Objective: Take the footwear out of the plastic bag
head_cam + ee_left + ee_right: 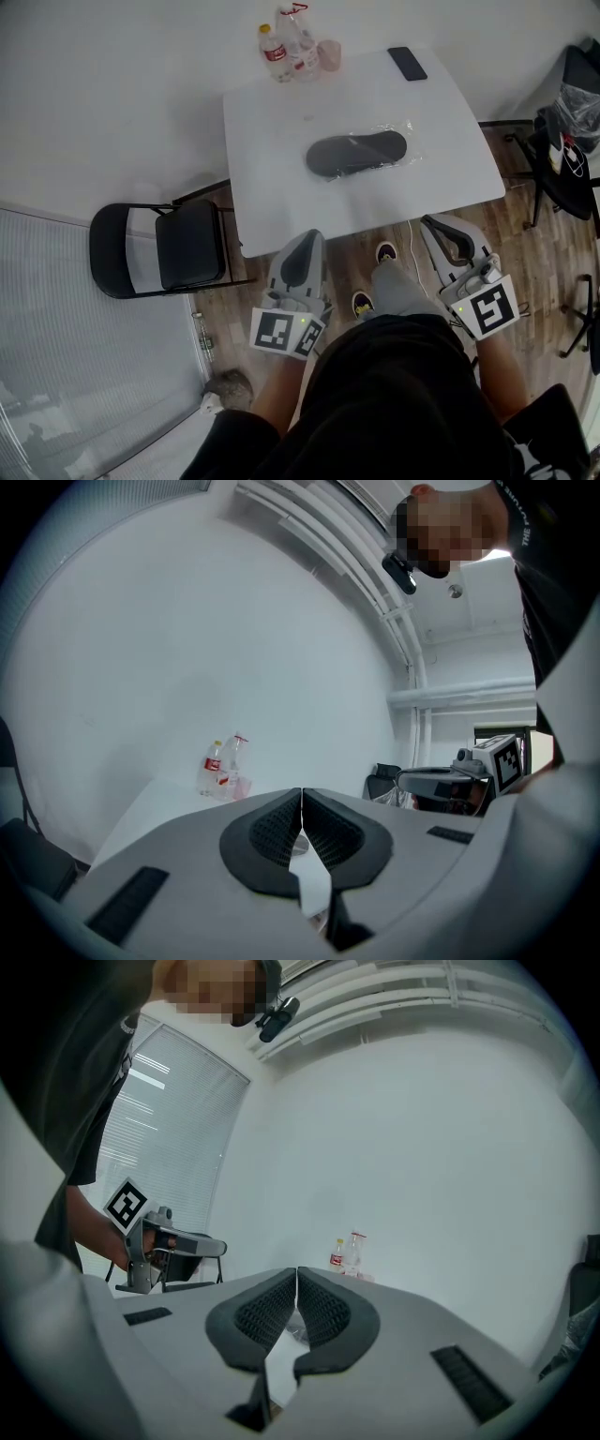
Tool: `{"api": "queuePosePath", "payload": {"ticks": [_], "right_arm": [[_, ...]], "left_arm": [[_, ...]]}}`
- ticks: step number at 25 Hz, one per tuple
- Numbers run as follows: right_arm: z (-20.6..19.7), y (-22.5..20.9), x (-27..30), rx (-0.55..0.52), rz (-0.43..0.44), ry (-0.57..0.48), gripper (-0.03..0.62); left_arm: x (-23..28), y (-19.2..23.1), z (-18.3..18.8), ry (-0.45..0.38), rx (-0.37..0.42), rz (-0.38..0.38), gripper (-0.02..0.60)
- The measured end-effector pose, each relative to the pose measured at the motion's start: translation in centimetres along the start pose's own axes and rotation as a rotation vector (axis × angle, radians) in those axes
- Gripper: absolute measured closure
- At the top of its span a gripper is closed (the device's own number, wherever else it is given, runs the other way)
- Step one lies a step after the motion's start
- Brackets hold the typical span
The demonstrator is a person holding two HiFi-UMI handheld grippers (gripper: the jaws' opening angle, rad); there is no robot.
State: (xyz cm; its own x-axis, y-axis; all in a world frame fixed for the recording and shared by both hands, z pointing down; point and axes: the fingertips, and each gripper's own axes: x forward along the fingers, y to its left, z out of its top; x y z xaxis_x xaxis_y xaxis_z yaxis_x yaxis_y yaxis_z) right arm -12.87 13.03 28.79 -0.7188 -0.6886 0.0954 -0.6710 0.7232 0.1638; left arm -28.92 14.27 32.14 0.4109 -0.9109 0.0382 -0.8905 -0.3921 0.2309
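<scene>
Head view, left to right: black folding chair (187, 246) on a wooden floor (525, 216); white table (272, 141) set against a white wall; two bottles (286, 47) and a pink cup (329, 54) at its far edge; dark footwear (357, 154), inside a clear plastic bag (403, 128), lay flat at the table's middle, untouched; black phone (407, 63) at the far right corner. Left gripper (309, 236) and right gripper (433, 221) were held off the near edge, well apart from the bag. Gripper views: both pairs of jaws pressed together, nothing between them. Only the head view showed the footwear and phone clearly; only the right gripper view showed the window blinds (159, 1119).
</scene>
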Motion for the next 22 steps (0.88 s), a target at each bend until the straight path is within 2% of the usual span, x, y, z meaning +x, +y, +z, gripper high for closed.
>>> {"api": "queuePosePath", "payload": {"ticks": [6,14,22], "right_arm": [[-0.7,-1.7,1.3,0.006,0.009,-0.008,0.574],[-1.3,-5.3,3.8,0.023,0.001,-0.03,0.574],[-2.9,-9.8,5.8,0.024,-0.021,0.03,0.574]], "left_arm": [[1.6,0.7,0.4,-0.016,0.017,0.021,0.558],[5.8,2.0,0.3,0.01,0.028,0.028,0.558],[10.8,3.5,0.3,0.047,0.033,0.011,0.558]]}}
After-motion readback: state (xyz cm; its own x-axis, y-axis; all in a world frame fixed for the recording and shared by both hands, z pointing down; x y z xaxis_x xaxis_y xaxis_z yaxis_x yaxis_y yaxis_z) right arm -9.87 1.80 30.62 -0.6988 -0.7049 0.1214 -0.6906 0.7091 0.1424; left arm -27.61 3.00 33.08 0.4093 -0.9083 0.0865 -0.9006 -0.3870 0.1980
